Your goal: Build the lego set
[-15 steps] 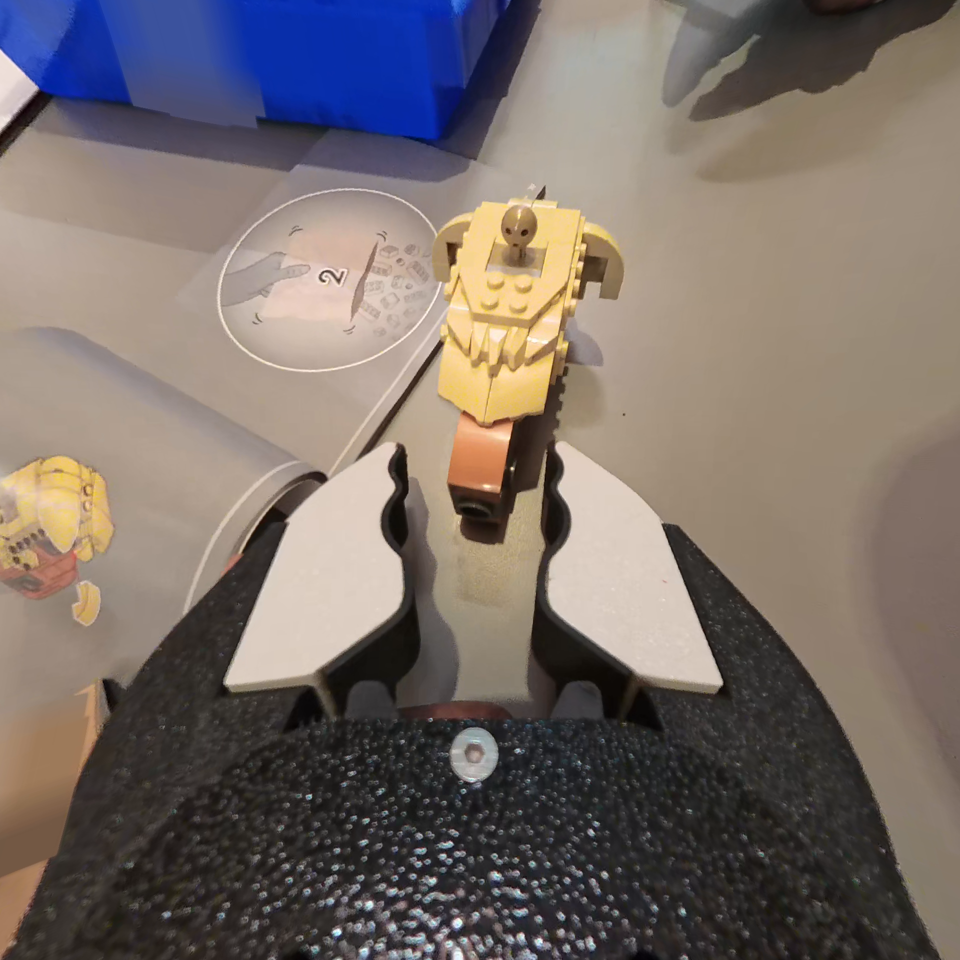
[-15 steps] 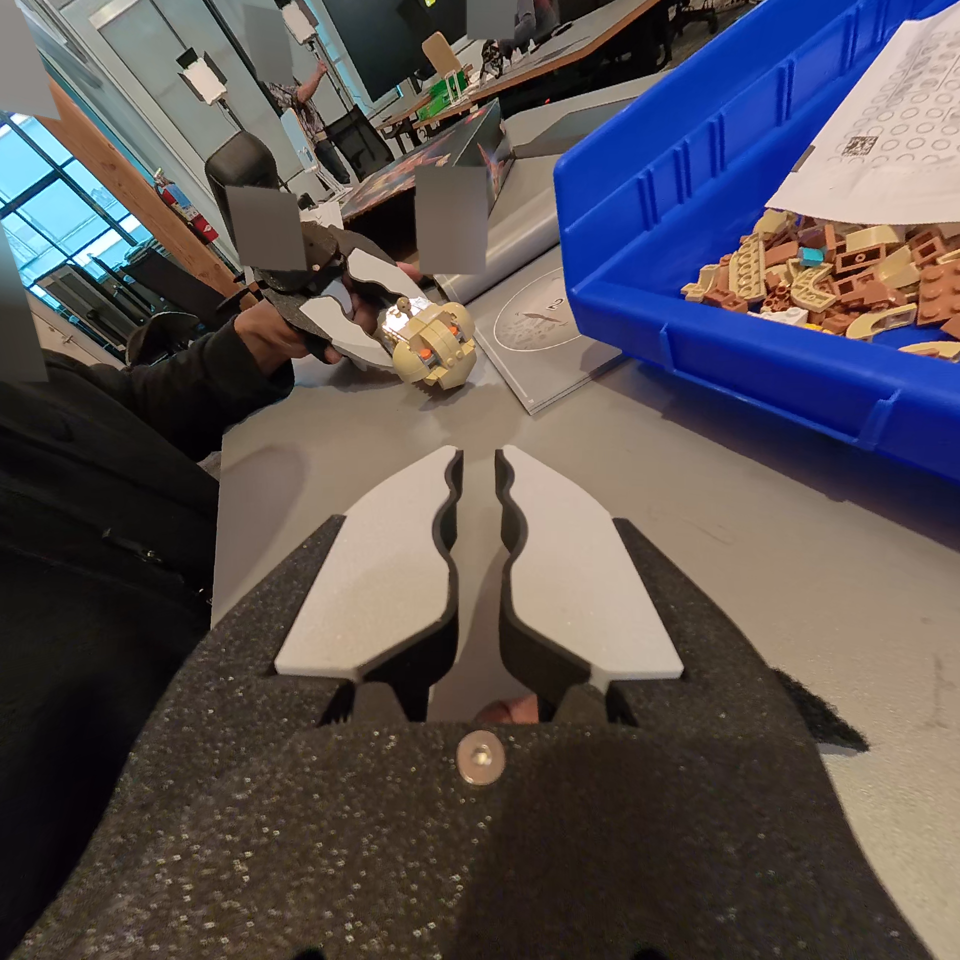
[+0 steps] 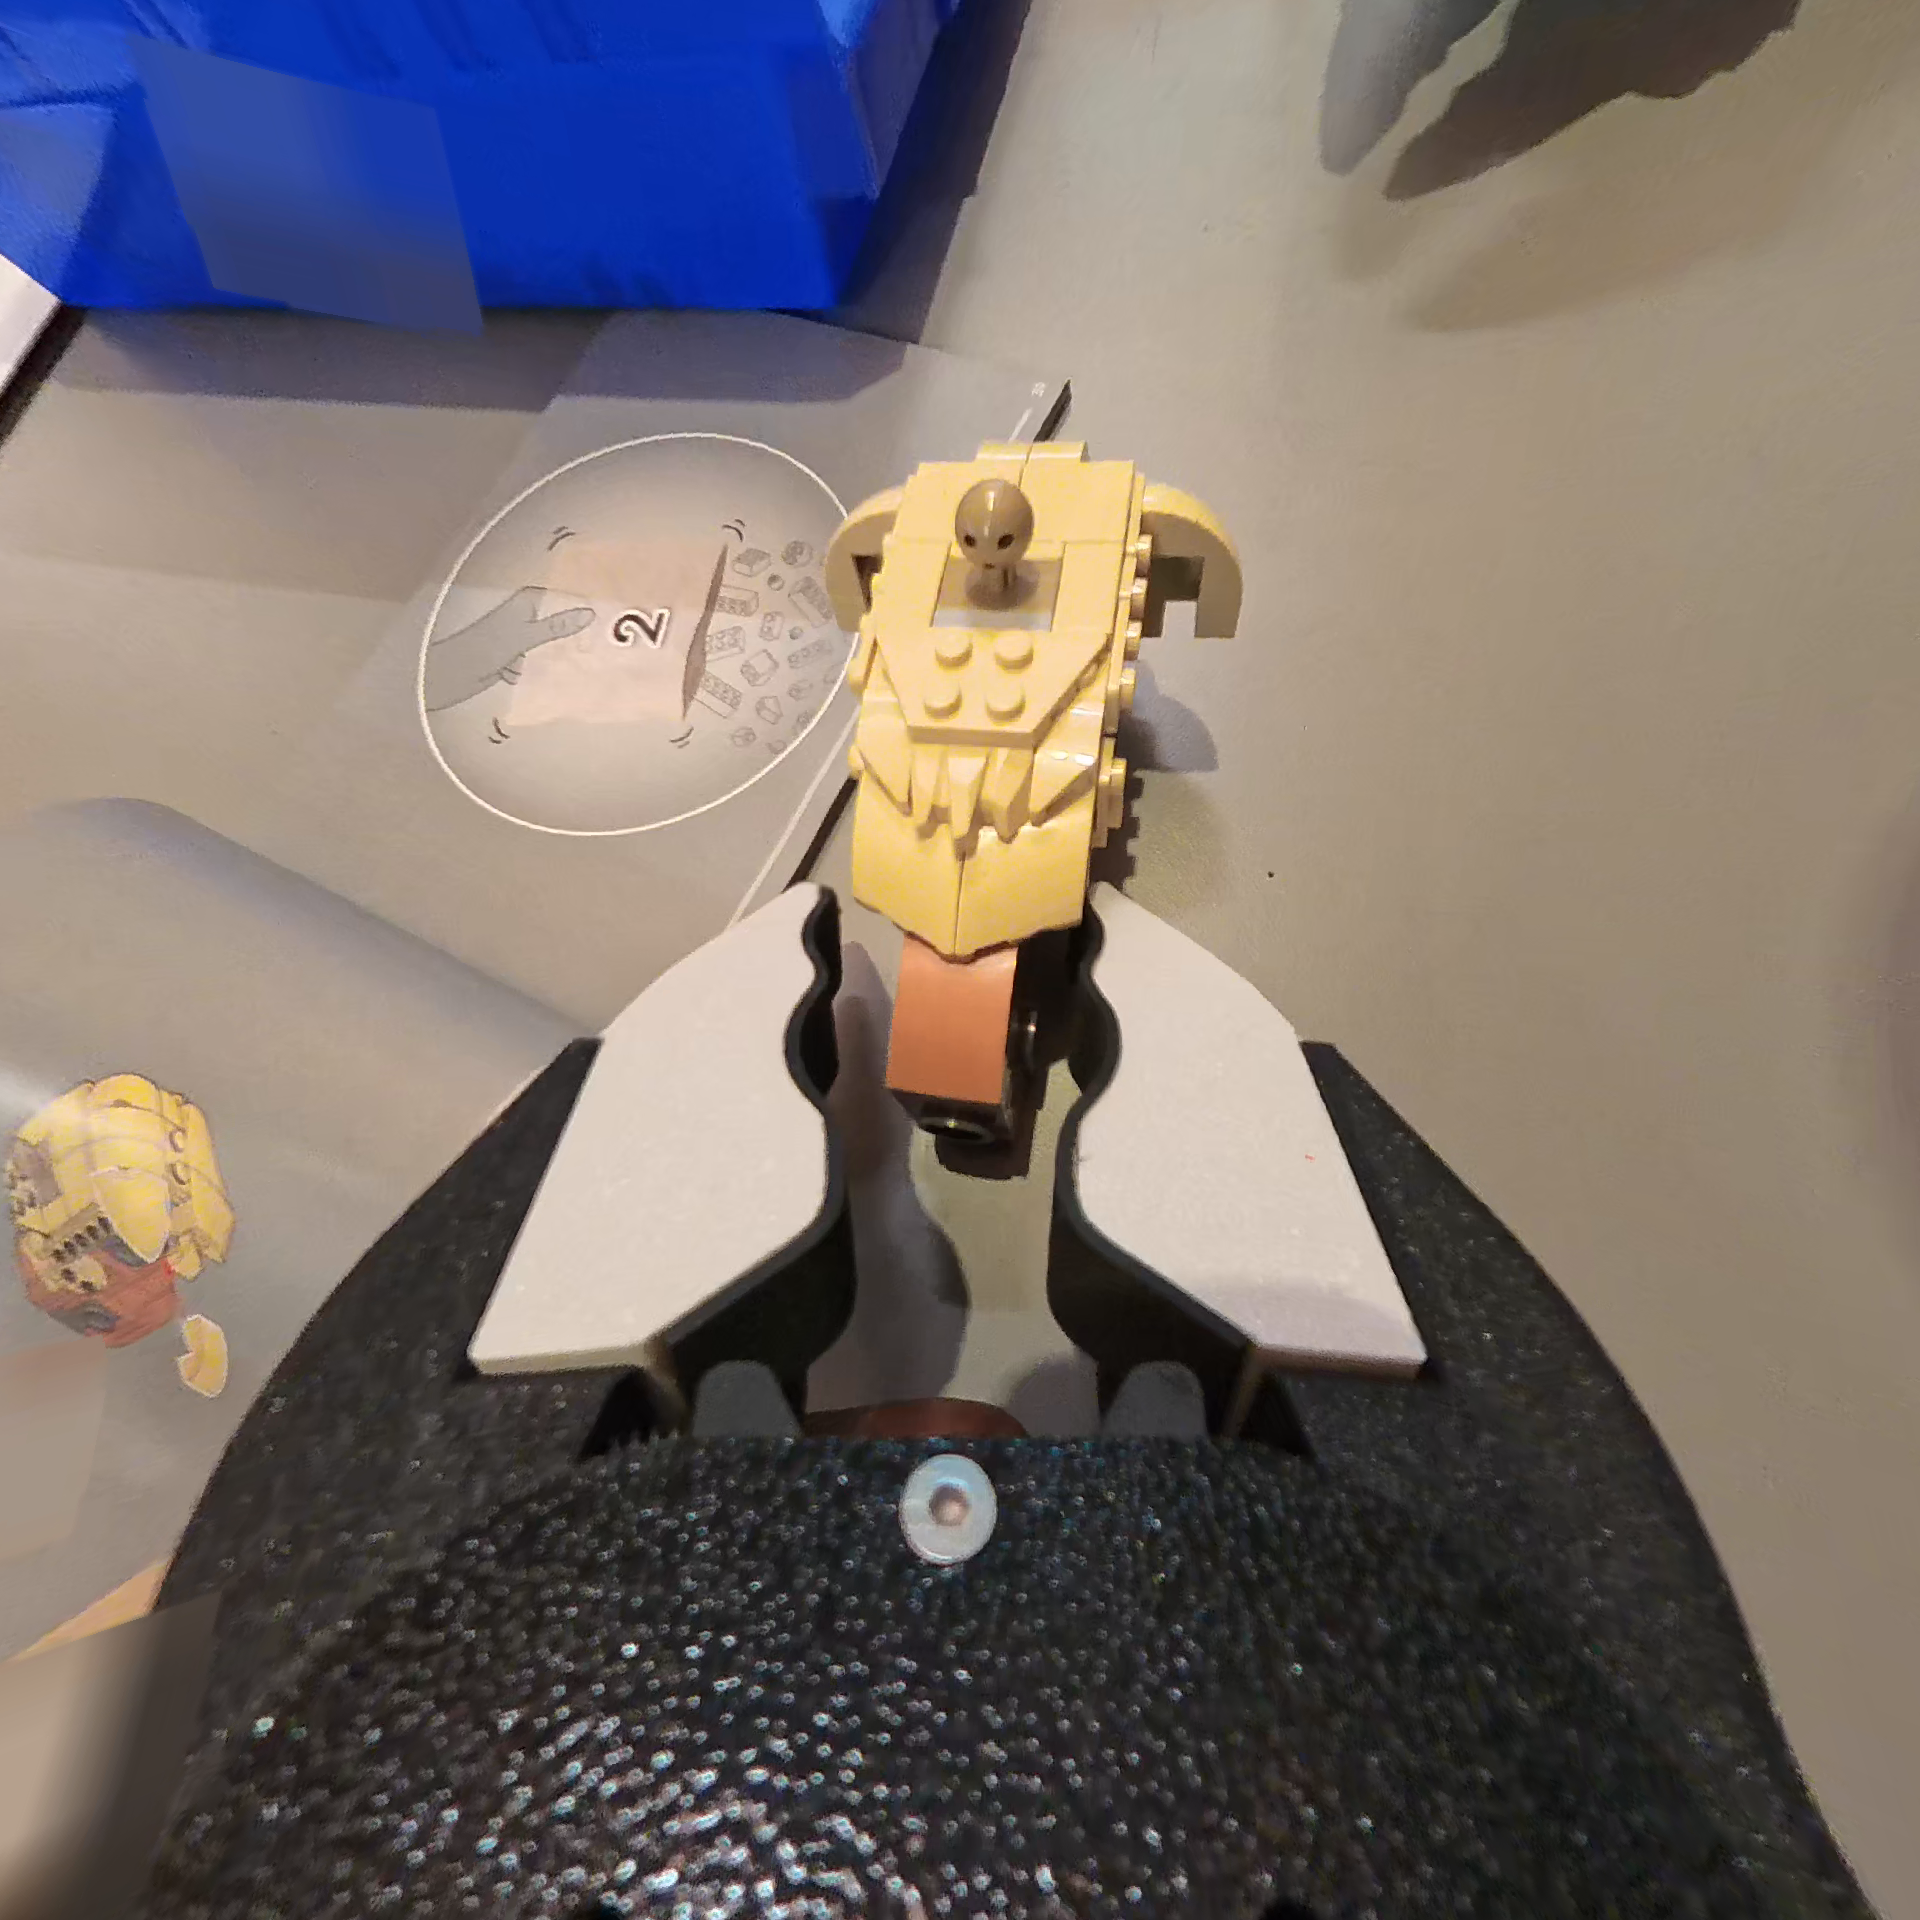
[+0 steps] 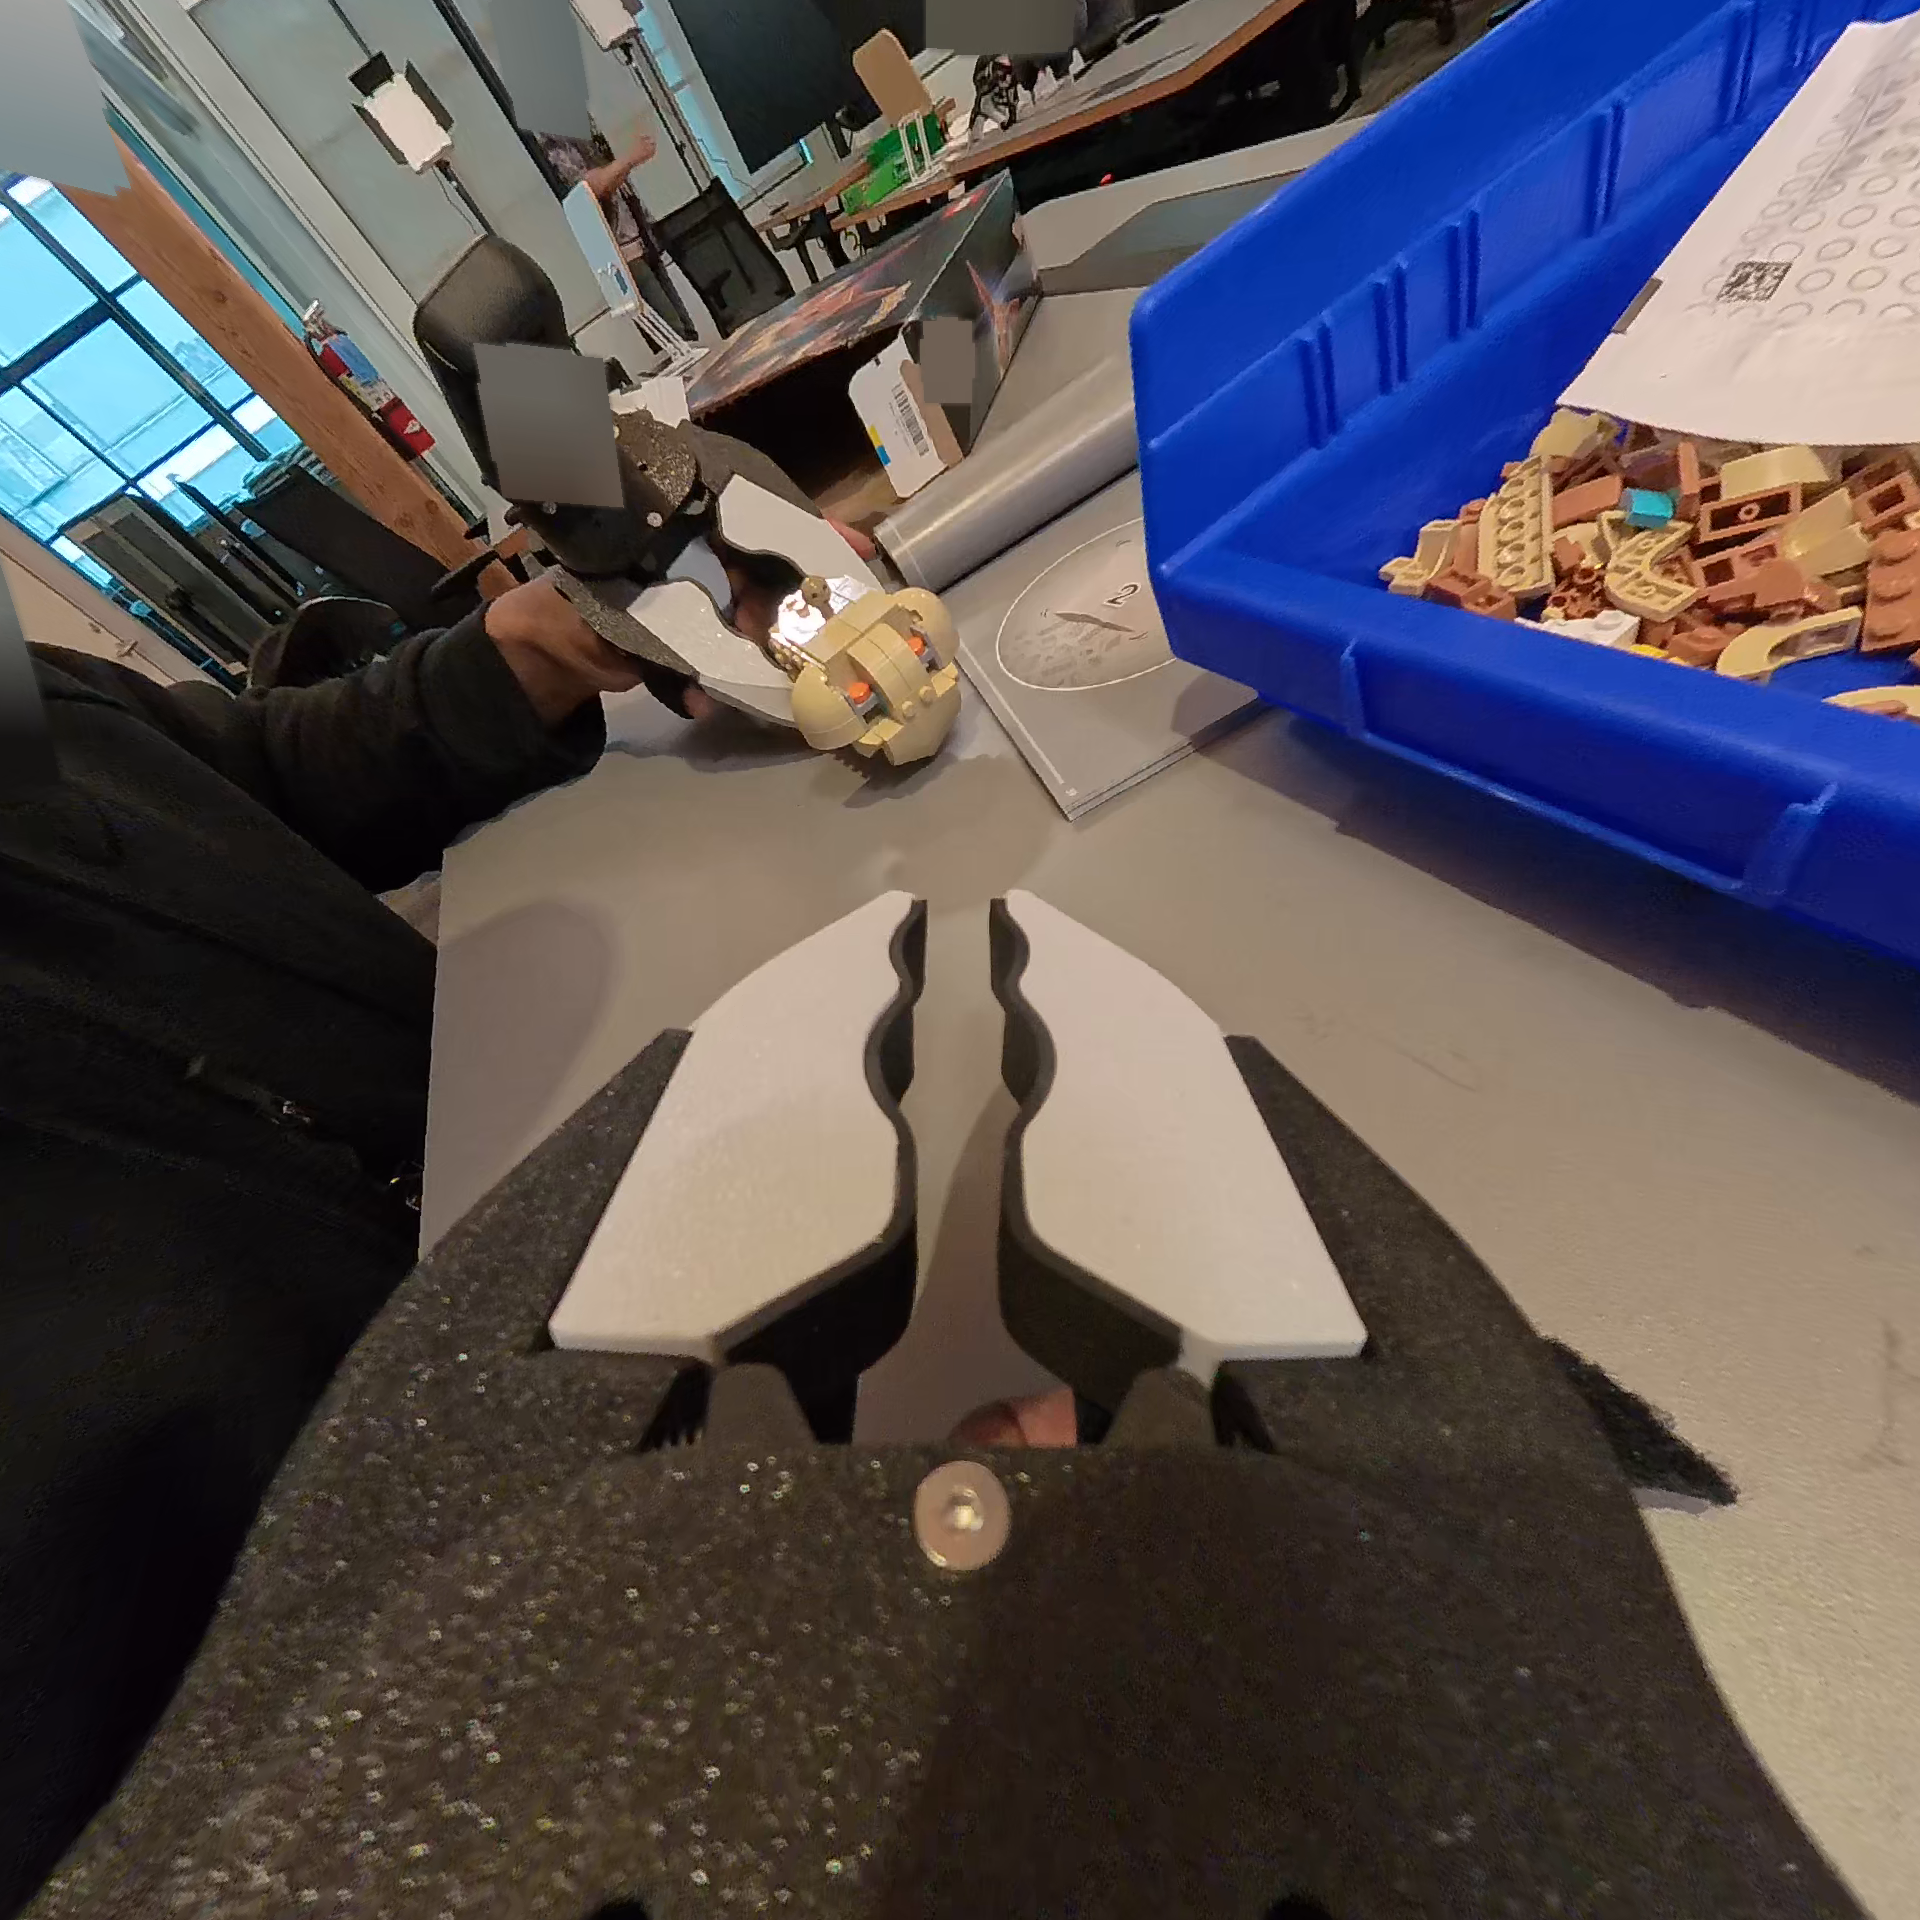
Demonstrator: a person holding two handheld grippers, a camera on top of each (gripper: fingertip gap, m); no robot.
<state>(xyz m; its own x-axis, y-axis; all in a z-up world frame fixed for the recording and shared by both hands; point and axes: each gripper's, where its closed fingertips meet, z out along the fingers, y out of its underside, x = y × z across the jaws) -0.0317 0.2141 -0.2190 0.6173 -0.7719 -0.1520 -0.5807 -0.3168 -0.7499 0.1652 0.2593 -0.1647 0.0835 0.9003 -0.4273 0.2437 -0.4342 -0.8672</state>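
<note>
Open office vibe: big windows at 9 o'clock, wooden column beside them, black chairs, long desks toward 12, grey worktop.

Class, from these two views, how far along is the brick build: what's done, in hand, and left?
Done: a tan brick model with a brown stub looks assembled. In hand: the stub sits between the left gripper's fingers, with a gap showing at one pad; the right gripper holds nothing. Left: loose bricks remain in the blue bin, and the booklet lies open.
</note>
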